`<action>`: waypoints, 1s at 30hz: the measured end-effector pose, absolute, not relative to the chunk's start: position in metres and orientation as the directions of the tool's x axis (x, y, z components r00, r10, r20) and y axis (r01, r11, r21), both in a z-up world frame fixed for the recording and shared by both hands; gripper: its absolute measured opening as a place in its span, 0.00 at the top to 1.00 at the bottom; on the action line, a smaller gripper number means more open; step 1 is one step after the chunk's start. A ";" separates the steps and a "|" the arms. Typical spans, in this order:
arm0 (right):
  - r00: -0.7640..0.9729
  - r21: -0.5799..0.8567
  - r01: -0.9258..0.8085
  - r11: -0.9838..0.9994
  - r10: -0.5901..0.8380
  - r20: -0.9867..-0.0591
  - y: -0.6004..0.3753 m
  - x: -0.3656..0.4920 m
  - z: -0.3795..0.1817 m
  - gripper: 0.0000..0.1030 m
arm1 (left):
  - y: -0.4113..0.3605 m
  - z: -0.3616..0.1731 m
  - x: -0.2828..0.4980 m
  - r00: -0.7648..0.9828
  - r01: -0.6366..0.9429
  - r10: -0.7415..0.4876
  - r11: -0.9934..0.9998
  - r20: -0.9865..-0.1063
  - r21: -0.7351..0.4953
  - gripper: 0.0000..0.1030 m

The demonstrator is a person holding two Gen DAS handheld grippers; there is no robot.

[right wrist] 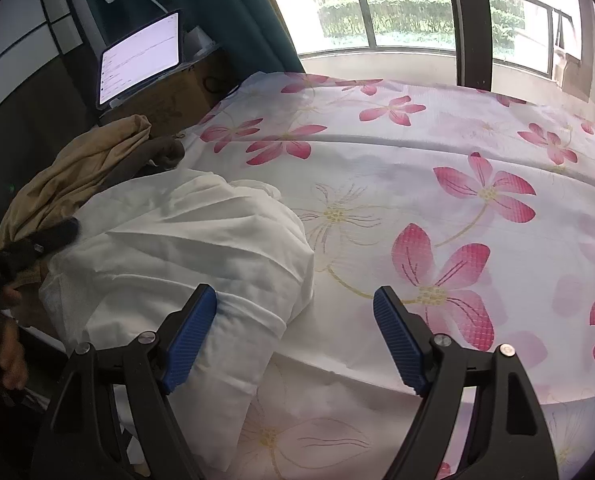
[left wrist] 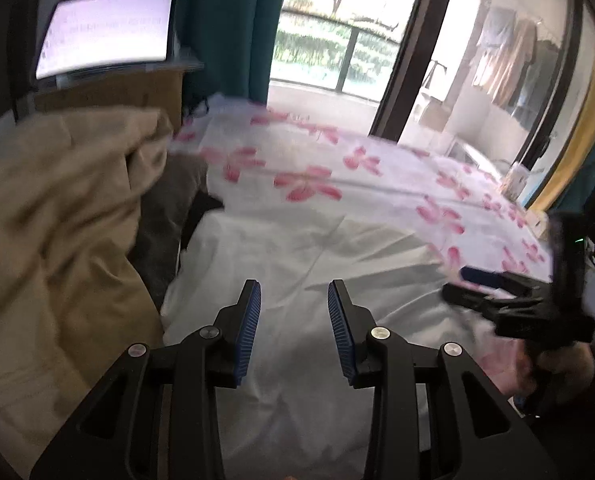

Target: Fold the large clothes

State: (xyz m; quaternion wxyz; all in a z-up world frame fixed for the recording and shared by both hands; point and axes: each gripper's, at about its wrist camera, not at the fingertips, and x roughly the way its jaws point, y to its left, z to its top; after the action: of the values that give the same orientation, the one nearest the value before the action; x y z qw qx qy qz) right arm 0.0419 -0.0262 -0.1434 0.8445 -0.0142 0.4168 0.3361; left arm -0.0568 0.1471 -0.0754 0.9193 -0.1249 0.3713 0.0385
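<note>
Lying rumpled on the near left part of the flowered sheet (right wrist: 437, 152), the white garment (right wrist: 185, 240) is partly gathered, one bunched end trailing toward the bed's front edge. I judge the fold is between grips, the cloth laid down and not yet squared. The left gripper (left wrist: 294, 332) hangs over the white cloth with its jaws part open and nothing between the pads; the left view is blurred, so contact is hard to rule out. The right gripper (right wrist: 295, 336) stands wide apart over the garment's right edge, holding nothing. Next, each needs a fresh edge or corner. A tan cloth heap (right wrist: 77, 168) lies beside it, a lit tablet (right wrist: 141, 64) beyond.
</note>
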 end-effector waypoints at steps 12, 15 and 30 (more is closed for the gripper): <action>0.416 0.265 -0.576 0.773 0.557 -0.718 -0.030 0.045 -0.142 0.21 | 0.168 -0.099 -0.043 0.668 -0.233 0.015 0.954 -0.744 -0.191 0.64; 0.424 0.265 -0.572 0.776 0.557 -0.715 -0.033 0.045 -0.140 0.21 | 0.165 -0.089 -0.044 0.686 -0.227 0.021 0.956 -0.728 -0.186 0.64; 0.483 0.265 -0.534 0.803 0.546 -0.684 -0.066 0.036 -0.124 0.21 | 0.126 -0.057 -0.047 0.725 -0.166 -0.006 0.969 -0.689 -0.183 0.64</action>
State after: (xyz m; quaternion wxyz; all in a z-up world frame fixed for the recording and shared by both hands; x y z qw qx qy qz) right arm 0.0364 -0.0665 -0.1237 0.8611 0.0079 0.4002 0.3135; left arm -0.0471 0.1260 -0.0571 0.9213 -0.1168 0.3684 0.0434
